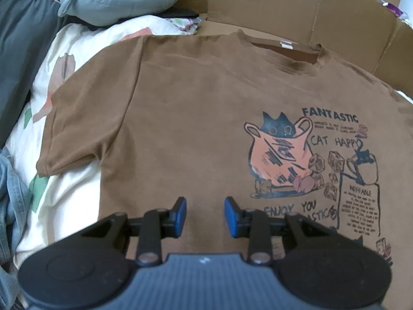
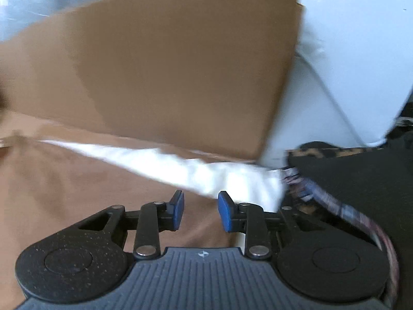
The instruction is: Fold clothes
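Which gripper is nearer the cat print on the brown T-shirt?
Left. The left gripper hovers just beside the cat print; the right gripper sits at the shirt's edge, print unseen.

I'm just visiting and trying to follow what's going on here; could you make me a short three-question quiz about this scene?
1. True or false: the brown T-shirt is already folded in half.
2. What lies between the pads of the left tool? A) a sleeve B) nothing C) the collar
3. What brown material stands behind the shirt's neckline?

Key:
1. False; it lies spread flat, print side up, one sleeve out to the side.
2. B; the tool is open above the cloth.
3. Cardboard.
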Demonstrator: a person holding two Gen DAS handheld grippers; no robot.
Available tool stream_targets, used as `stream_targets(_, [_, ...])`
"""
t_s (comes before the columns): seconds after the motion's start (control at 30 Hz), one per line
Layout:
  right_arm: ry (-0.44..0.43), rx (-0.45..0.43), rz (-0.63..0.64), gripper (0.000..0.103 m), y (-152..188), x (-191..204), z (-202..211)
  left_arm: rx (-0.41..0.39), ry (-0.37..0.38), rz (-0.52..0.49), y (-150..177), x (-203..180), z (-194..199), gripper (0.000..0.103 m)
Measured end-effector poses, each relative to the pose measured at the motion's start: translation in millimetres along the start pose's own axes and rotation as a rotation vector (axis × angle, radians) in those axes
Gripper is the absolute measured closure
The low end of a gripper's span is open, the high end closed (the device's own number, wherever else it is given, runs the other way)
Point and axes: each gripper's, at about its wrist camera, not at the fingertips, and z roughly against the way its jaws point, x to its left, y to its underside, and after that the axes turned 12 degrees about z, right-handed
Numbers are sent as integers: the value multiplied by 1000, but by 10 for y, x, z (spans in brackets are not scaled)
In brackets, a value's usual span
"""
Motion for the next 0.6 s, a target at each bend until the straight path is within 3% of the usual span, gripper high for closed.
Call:
stream_targets(0.3, [-113, -1, 51, 67, 430, 355, 38, 1, 14, -7, 55, -8, 104, 68])
stream_targets(0.6, [-55, 58, 137, 69, 723, 347, 103, -3, -17, 9, 80, 124, 172, 68])
